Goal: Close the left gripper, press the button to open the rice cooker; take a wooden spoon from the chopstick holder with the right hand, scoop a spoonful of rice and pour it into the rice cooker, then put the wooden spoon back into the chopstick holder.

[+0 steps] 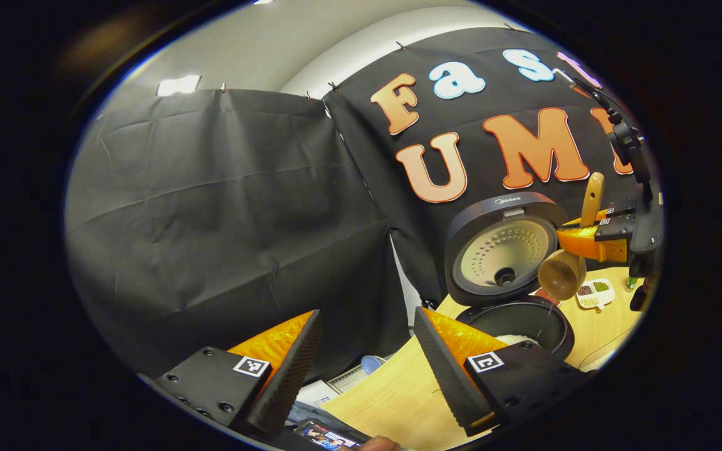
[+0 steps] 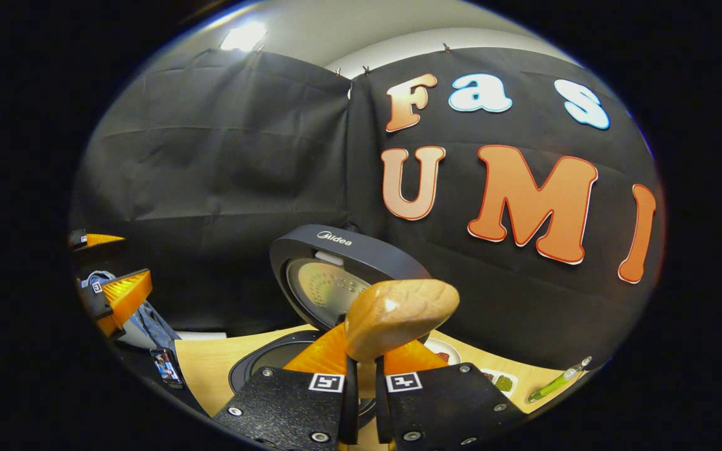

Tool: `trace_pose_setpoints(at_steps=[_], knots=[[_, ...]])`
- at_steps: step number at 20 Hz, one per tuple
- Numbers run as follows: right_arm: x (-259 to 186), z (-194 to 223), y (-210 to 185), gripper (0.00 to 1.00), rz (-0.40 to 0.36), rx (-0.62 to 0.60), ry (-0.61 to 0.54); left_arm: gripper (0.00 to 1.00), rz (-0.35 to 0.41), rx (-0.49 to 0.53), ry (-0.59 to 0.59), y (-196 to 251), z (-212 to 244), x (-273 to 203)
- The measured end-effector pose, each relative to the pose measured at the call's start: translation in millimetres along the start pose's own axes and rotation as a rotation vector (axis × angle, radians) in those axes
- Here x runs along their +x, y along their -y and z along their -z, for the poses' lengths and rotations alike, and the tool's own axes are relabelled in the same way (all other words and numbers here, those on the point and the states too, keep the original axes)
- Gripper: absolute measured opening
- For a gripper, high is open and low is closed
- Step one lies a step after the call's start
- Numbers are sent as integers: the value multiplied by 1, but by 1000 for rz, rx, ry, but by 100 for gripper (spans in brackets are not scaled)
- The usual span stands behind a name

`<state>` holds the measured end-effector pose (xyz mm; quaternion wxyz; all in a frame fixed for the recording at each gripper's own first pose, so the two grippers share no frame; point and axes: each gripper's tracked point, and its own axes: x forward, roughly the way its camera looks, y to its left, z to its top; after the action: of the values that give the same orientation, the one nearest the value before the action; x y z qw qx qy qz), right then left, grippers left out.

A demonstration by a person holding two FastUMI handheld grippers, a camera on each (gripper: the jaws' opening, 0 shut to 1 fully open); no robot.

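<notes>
While the left gripper (image 1: 367, 363) hangs with its fingers spread wide and nothing between them at the table's (image 1: 392, 401) near left edge, the cooker (image 1: 517, 319) stands open to its right, lid (image 1: 502, 254) tilted up against the wall, white rice in the pot. Farther right, the right gripper (image 2: 361, 369) pinches the wooden spoon (image 2: 398, 313) just above the pot, bowl downward. A small dish (image 1: 594, 293) lies beyond.

- In your left gripper view, the rice cooker (image 1: 511, 275) sits right of centre on the table (image 1: 392, 394), lid raised behind its pot.
- The wooden spoon (image 1: 571, 257) hangs just right of that lid.
- A small dish (image 1: 594, 293) lies right of the cooker.
</notes>
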<state>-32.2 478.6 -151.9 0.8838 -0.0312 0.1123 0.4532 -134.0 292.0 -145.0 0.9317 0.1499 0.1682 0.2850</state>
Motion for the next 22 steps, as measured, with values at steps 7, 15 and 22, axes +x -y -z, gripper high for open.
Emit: trace_pose_setpoints(at_steps=[7,15,22], knots=[[-8,-5,3,10,-81,345,-39,100,-13,-2,-6,-3,2,-6],[-60,2,70,11,-22,640,-36,95,32,-2,6,21,-8,1],[-129,67,141,10,183,715,-96,100,161,28,40,83,-25,1]])
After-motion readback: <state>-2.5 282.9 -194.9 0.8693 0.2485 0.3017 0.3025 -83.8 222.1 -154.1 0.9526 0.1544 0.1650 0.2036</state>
